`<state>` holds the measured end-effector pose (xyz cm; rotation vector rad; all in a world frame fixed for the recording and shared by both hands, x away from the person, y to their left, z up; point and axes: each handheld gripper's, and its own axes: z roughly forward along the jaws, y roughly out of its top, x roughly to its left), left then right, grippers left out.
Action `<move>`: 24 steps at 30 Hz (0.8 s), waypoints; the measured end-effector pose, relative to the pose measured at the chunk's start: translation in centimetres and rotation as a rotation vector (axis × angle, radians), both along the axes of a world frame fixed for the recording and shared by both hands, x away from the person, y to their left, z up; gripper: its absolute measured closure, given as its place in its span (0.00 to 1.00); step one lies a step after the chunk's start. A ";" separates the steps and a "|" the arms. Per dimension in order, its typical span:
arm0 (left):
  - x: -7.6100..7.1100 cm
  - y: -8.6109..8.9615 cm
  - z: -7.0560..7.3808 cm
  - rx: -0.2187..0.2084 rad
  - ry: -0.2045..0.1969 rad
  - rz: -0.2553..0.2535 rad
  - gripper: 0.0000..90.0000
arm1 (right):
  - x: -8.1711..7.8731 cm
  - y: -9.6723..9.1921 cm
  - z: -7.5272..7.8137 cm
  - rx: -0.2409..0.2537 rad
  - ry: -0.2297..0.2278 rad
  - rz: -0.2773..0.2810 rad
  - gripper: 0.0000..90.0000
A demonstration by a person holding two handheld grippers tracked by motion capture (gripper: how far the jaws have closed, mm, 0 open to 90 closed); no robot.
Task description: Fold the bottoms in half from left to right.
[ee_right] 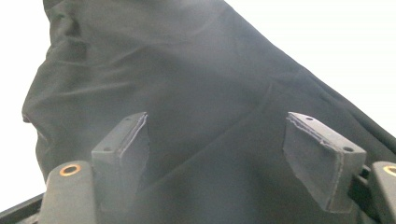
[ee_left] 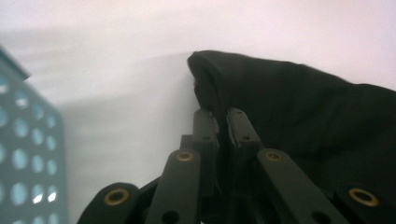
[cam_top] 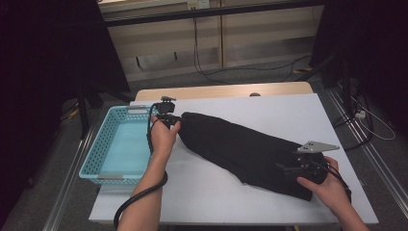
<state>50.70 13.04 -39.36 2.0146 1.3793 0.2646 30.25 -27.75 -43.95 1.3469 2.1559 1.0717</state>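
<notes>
Black cloth lies slantwise across the white table, beside the blue basket. Left gripper is clamped on the cloth's far end, its fingertips half lost in dark folds. Right gripper stands wide apart over the near end; whether its pads touch the cloth is hard to make out.

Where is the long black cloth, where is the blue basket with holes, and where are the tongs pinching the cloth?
Long black folded cloth (cam_top: 240, 147): high view, middle of the fabric.
Light blue plastic basket with holes (cam_top: 98, 151): high view, its left wall.
Left tongs (ee_left: 219, 122): left gripper view, between the tips, shut on the cloth's end.
</notes>
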 end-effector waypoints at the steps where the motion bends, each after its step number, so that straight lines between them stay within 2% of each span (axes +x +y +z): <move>1: -0.1 -0.2 0.1 -0.004 -0.002 -0.015 0.93 | 0.0 0.0 0.0 0.000 -0.001 0.001 0.25; 10: -1.1 -1.9 0.8 -0.087 -0.016 -0.119 0.93 | 0.1 0.2 0.0 0.000 0.000 0.006 0.24; 15: -2.1 -3.1 1.0 -0.115 -0.043 -0.188 0.93 | 0.1 0.2 -0.1 0.002 0.001 0.004 0.24; 24: -3.9 -5.1 -0.9 -0.186 -0.038 -0.284 0.93 | 0.1 0.3 -0.2 0.007 0.007 0.010 0.23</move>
